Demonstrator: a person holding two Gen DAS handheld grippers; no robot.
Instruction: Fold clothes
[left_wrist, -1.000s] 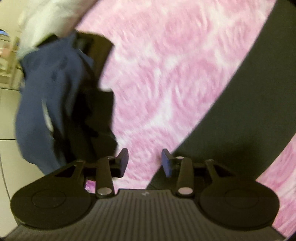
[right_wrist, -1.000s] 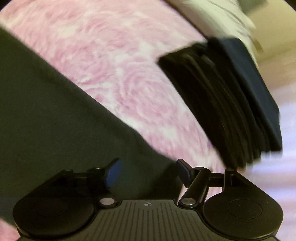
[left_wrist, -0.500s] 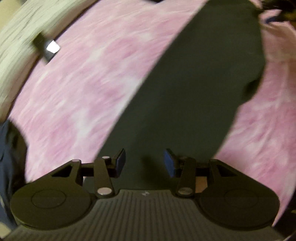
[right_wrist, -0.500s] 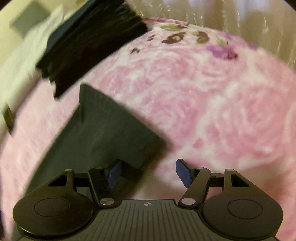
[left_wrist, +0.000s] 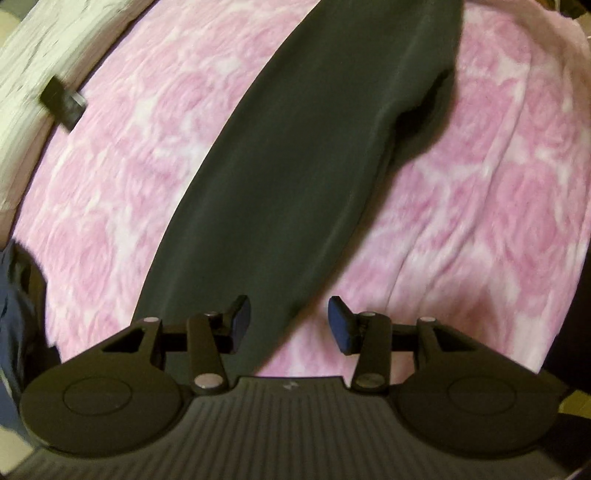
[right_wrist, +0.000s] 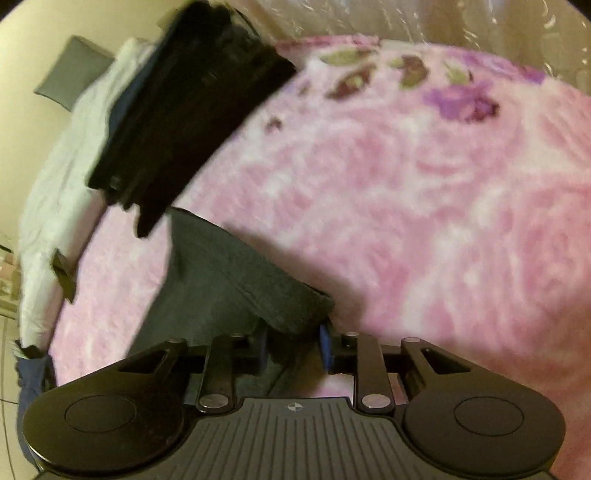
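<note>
A long dark grey-green garment (left_wrist: 295, 166) lies flat on the pink rose-patterned blanket (left_wrist: 498, 184), running from the near centre to the far top. My left gripper (left_wrist: 290, 325) hovers over its near end, open, with the garment's edge below the gap and no pad touching it. In the right wrist view, a corner of the same garment (right_wrist: 229, 280) is bunched up between the blue pads of my right gripper (right_wrist: 293, 345), whose jaws are closing on it.
A stack of folded black and navy clothes (right_wrist: 192, 110) sits at the blanket's far left. White bedding (right_wrist: 62, 166) runs along the left edge with a small black object (right_wrist: 64, 275) on it. Navy cloth (left_wrist: 14, 314) hangs at the left.
Both grippers swept across the bed to the garment's two ends. The right gripper rolled round and its jaws narrowed onto the garment corner. The left jaws stay apart.
</note>
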